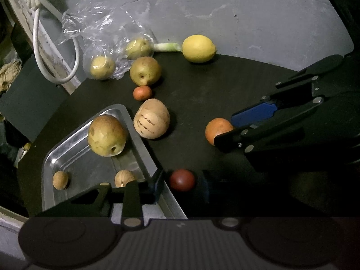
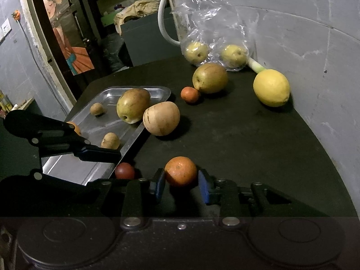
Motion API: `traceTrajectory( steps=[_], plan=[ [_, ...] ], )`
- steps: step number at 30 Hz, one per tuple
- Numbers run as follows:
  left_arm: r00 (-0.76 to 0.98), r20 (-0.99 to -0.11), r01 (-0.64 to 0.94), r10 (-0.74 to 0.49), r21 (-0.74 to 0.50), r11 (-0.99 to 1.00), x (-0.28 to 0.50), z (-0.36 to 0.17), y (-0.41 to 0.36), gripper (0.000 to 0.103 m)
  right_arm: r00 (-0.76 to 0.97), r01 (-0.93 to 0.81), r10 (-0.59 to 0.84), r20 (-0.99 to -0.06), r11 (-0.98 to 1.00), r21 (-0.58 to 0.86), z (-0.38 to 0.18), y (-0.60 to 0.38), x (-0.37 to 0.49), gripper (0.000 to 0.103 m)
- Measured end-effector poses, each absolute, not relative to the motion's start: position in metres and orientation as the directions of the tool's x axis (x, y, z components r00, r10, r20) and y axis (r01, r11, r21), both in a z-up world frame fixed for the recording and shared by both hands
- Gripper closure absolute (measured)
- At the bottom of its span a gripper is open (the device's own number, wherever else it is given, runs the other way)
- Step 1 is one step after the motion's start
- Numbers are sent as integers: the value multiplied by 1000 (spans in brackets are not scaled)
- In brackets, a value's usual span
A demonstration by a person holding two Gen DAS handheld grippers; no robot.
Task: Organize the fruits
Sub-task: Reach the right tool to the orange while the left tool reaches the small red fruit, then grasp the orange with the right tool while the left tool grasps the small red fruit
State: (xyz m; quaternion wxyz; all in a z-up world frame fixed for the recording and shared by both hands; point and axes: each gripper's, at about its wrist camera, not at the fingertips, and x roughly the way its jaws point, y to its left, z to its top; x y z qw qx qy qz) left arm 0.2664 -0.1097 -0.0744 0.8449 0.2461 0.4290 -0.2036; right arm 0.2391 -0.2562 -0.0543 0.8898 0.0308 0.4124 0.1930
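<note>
Low in the right wrist view, the right gripper [image 2: 181,185] has its blue-padded fingers spread wide on either side of an orange [image 2: 180,171] that sits on the dark table [image 2: 236,139]; whether the pads touch the fruit cannot be told. At lower centre of the left wrist view, the left gripper [image 1: 182,185] is likewise wide apart around a dark red fruit [image 1: 182,179] lying just beside the metal tray [image 1: 144,135], with no clear contact. The tray, at lower left of that view, holds a large pear [image 1: 106,135] and two small brown fruits [image 1: 60,180]. On the table beyond it lie a tan melon [image 1: 151,121], a small tangerine [image 1: 142,93], another pear [image 1: 145,70] and a lemon [image 1: 198,48] near the grey wall. A clear plastic bag [image 1: 94,22] at upper left holds two more pears, with a green stalk [image 1: 167,46] beside it.
</note>
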Motion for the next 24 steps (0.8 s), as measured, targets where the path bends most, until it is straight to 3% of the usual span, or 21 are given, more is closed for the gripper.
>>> traceTrajectory(
  steps=[7, 13, 24],
  plan=[
    [537, -833, 572, -136, 241, 784, 264, -76, -114, 70, 583, -307, 358, -730, 928, 210, -55, -256, 236, 69],
    [461, -868, 520, -182, 98, 849, 278, -78, -108, 70, 585, -292, 347, -733, 933, 209, -55, -258, 233, 69],
    [474, -859, 528, -193, 102, 843, 272, -78, -109, 75, 581, -292, 346, -736, 933, 208, -55, -257, 236, 69]
  ],
)
